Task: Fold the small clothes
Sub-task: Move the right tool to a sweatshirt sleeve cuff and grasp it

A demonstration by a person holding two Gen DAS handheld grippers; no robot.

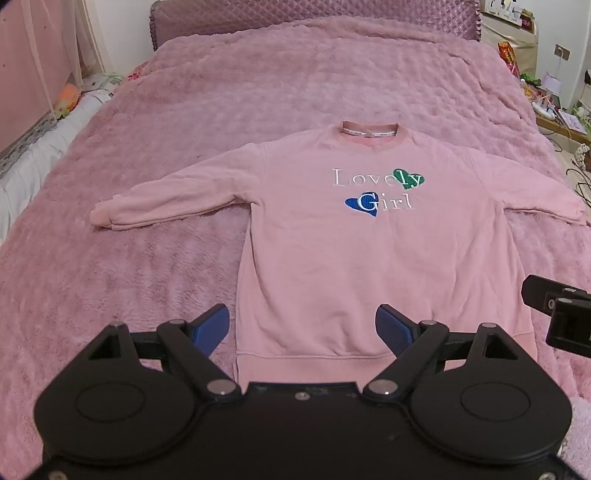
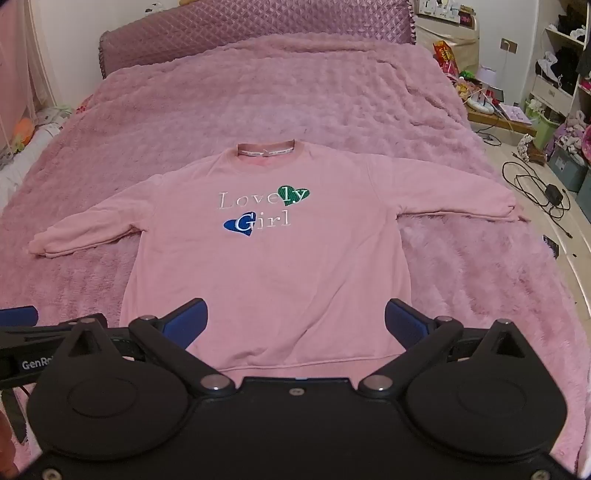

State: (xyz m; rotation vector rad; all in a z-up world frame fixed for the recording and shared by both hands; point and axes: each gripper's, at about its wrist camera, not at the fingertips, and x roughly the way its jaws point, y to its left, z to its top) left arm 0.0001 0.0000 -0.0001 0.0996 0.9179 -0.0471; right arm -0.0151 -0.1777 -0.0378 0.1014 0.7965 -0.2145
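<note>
A small pink sweatshirt (image 1: 332, 258) lies flat and face up on the bed, both sleeves spread out sideways, "Lovely Girl" and two hearts on its chest. Its hem is nearest me. My left gripper (image 1: 303, 325) hovers open above the hem's left half, nothing between its blue pads. In the right wrist view the same sweatshirt (image 2: 273, 266) fills the middle, and my right gripper (image 2: 295, 321) is open over the hem's right half, also empty. Part of the right gripper's black body (image 1: 561, 314) shows at the left view's right edge.
A fluffy pink blanket (image 1: 258, 92) covers the whole bed, with a quilted headboard (image 2: 258, 33) at the far end. To the right, the floor holds cables (image 2: 535, 188), boxes and shelves. White bedding (image 1: 33, 158) lies along the left side.
</note>
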